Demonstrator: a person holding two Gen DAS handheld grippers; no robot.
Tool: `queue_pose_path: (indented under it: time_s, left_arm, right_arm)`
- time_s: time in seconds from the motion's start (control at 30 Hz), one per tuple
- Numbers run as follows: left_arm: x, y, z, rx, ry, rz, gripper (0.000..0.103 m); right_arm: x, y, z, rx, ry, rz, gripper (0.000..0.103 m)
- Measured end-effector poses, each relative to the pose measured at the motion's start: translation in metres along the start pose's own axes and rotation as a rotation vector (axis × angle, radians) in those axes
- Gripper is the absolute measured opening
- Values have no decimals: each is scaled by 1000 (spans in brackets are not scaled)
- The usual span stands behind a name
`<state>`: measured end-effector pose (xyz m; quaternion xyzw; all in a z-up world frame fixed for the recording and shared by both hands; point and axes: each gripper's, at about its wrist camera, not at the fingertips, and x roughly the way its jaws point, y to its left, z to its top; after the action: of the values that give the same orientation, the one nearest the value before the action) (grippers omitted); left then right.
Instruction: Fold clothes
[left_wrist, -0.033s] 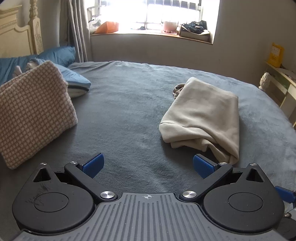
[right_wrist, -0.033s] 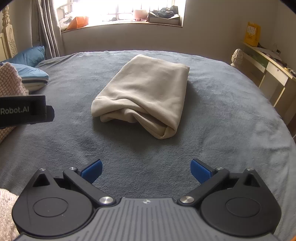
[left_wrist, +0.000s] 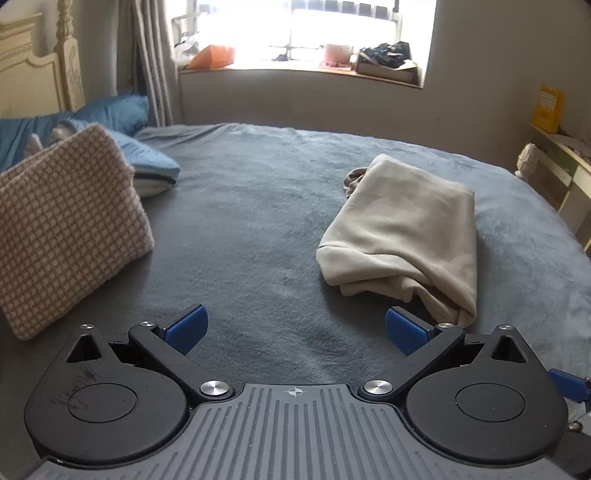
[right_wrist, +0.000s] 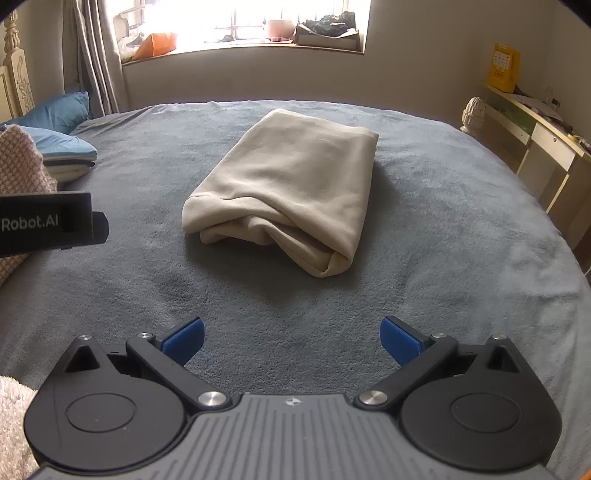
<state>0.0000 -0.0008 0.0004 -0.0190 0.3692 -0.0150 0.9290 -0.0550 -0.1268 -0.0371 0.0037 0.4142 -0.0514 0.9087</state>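
A beige garment (left_wrist: 402, 236) lies folded into a loose rectangle on the grey bed cover (left_wrist: 240, 221); its near end is bunched into rolls. In the left wrist view it sits ahead and to the right of my left gripper (left_wrist: 295, 328), which is open and empty, with its right blue pad close to the garment's near corner. In the right wrist view the garment (right_wrist: 291, 184) lies straight ahead of my right gripper (right_wrist: 291, 339), which is open wide, empty, and hovering over bare cover short of it.
A folded pink-and-white checked cloth (left_wrist: 66, 229) lies at the left, with blue pillows (left_wrist: 122, 110) behind it. The left gripper's black body (right_wrist: 44, 223) shows at the left of the right wrist view. A desk (right_wrist: 535, 140) stands beyond the bed's right edge. A fluffy pale cloth (right_wrist: 11, 424) sits at bottom left.
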Motion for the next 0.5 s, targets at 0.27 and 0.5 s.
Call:
queue_pose_path:
  time_s: [0.27,0.5]
  left_arm:
    - [4,0,-2,38,-1,-25,103]
    - [5,0,-5,23,17,-31,103]
  right_arm:
    - [1,-2,1,8,12,4,103]
    - [-1,-3,0,28,7,9,103]
